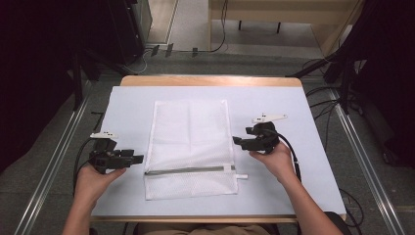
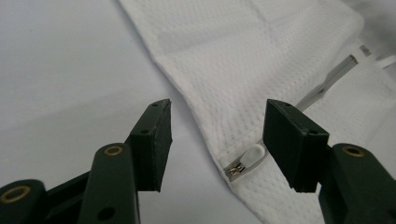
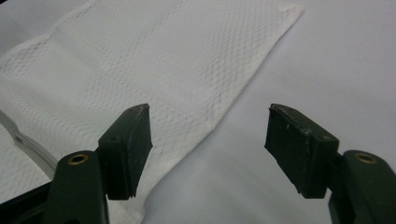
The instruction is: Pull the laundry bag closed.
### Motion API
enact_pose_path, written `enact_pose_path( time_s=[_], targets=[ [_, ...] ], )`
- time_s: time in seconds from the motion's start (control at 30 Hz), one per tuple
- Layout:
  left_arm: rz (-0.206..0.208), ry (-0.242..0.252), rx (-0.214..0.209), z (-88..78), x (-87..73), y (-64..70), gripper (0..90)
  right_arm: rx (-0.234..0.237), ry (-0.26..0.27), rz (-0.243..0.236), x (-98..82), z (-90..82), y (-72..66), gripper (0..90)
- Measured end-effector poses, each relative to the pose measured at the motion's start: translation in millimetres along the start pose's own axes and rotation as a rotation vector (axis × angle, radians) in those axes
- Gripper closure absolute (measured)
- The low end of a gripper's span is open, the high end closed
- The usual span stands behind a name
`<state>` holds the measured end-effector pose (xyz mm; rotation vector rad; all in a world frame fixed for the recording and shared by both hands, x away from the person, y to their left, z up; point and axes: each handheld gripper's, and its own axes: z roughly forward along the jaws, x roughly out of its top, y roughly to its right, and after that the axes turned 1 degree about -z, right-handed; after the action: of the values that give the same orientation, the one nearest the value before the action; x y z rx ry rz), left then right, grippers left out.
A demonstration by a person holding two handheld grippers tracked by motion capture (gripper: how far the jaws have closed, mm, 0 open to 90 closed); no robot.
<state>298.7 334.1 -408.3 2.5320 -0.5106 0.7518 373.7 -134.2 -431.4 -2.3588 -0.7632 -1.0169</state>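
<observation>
Your left gripper (image 1: 139,158) sits at eight o'clock on the table (image 1: 313,147), jaws apart, nothing between them, pointing at the near-left edge of the white mesh bag (image 1: 191,147); its zipper pull (image 2: 243,164) lies just beyond your jaws; your right gripper (image 1: 237,141) at three o'clock, jaws apart and unloaded, faces the bag's right edge; the bag lies flat at centre, zipper (image 1: 188,170) across its near end.

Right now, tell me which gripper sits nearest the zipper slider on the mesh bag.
The left gripper: the zipper slider on the mesh bag lies between its open jaws; the right gripper faces the bag's plain edge.
</observation>
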Motion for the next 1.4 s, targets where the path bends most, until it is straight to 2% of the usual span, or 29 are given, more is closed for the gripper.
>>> enact_pose_path(
  time_s=[0.13,0.27,0.4,0.47,0.53,0.7,0.8,1.1,1.4],
  targets=[
    [-0.004,0.006,-0.025,0.8,-1.6,-0.5,44.7,0.0,-0.023,-0.032,-1.3,1.5,-2.1,35.0],
    [0.015,0.004,0.001,2.1,-2.3,1.8,43.9,-0.002,-0.033,-0.053,-2.0,3.4,-5.0,37.1],
    [-0.009,0.0,-0.013,4.1,-3.1,-0.8,42.4,0.003,-0.059,-0.073,-5.5,6.2,-5.4,42.8],
    [-0.002,0.001,-0.001,4.0,-3.9,-1.6,40.8,0.015,-0.071,-0.062,-6.2,8.0,-4.7,43.5],
    [0.004,0.008,0.002,3.6,-4.6,-2.1,39.7,0.01,-0.068,-0.081,-6.1,8.3,-6.3,43.5],
    [0.016,0.02,-0.001,3.3,-4.9,-2.4,38.6,0.014,-0.058,-0.076,-5.6,7.4,-8.3,43.2],
    [0.014,-0.008,-0.025,4.4,-4.6,-1.0,42.8,0.02,-0.072,-0.054,-5.6,8.5,-5.3,43.4],
    [0.011,0.003,-0.021,4.3,-4.5,-1.4,40.3,0.0,-0.101,-0.057,-5.4,8.2,-5.9,44.8],
    [0.011,0.002,-0.017,4.7,-4.3,-1.7,38.3,0.005,-0.098,-0.054,-5.3,7.8,-5.9,44.6]
  ],
)
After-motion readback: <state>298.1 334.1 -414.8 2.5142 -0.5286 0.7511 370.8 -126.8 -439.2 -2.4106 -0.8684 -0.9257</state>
